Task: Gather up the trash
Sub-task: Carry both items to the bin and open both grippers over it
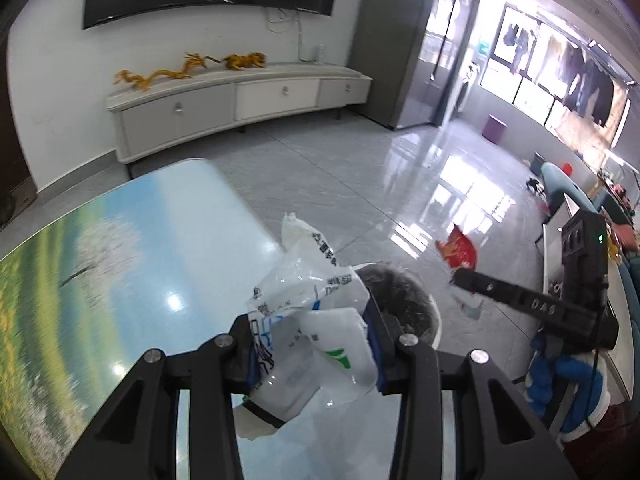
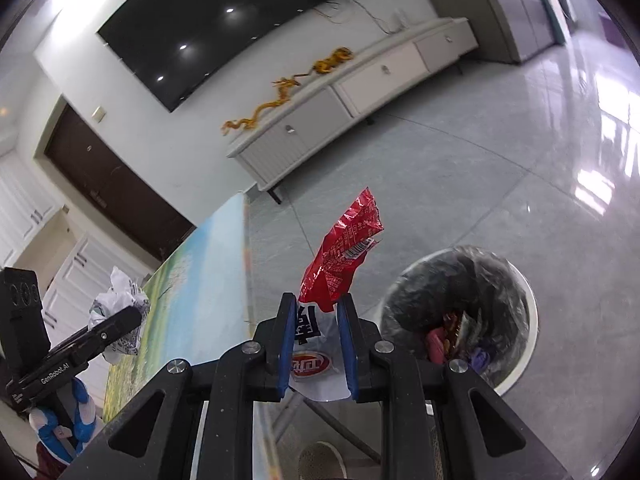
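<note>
Right wrist view shows the red wrapper pinched low between my right gripper pads, jaws nearly closed on its white printed end, so the crinkled red part stands up past my fingertips and cannot slip while I carry it. Just to the right of those fingers and below them is the bin, lined with a dark bag and already holding some colourful scraps; I judge I hold the wrapper this high to clear the rim before letting go. In the left wrist view my left gripper is clamped, jaws partly apart, on a bulky wad of clear plastic packaging that fills the gap and spills out ahead of the fingers. The bin sits just beyond that wad, partly hidden by it, so both loads are close to the opening. Left of both grippers is the table with its landscape print; beyond the fingers lies glossy floor, then a long white cabinet against the wall.
</note>
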### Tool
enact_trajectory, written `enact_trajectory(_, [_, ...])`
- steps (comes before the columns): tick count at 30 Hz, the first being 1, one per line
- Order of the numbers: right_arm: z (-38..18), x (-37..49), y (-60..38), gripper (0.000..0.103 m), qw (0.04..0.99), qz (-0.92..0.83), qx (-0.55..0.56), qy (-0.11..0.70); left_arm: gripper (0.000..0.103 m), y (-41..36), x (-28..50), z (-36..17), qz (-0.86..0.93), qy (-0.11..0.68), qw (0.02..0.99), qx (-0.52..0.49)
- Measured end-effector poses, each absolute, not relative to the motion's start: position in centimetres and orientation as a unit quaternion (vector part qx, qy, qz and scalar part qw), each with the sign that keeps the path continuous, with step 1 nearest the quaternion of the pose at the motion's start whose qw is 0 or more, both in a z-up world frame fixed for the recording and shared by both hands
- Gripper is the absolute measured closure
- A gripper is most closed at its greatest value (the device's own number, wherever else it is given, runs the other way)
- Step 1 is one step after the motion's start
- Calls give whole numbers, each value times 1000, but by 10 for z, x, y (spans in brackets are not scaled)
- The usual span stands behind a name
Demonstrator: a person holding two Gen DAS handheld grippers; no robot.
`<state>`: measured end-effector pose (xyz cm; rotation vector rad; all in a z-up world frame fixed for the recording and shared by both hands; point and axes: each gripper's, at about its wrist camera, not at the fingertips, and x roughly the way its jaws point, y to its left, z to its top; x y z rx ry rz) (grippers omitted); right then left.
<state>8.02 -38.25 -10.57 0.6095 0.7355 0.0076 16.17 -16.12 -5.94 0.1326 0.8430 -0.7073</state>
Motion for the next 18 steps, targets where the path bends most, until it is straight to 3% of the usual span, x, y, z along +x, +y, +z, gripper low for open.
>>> enact_trajectory(10, [-163,82,-438,83,848,-33,358,390,64,-285,194,-106,-373,463,798,102])
enact_trajectory(18, [-199,92,-461,81,820,-53,385,421,63,-336,207,-136,-372,500,774,112])
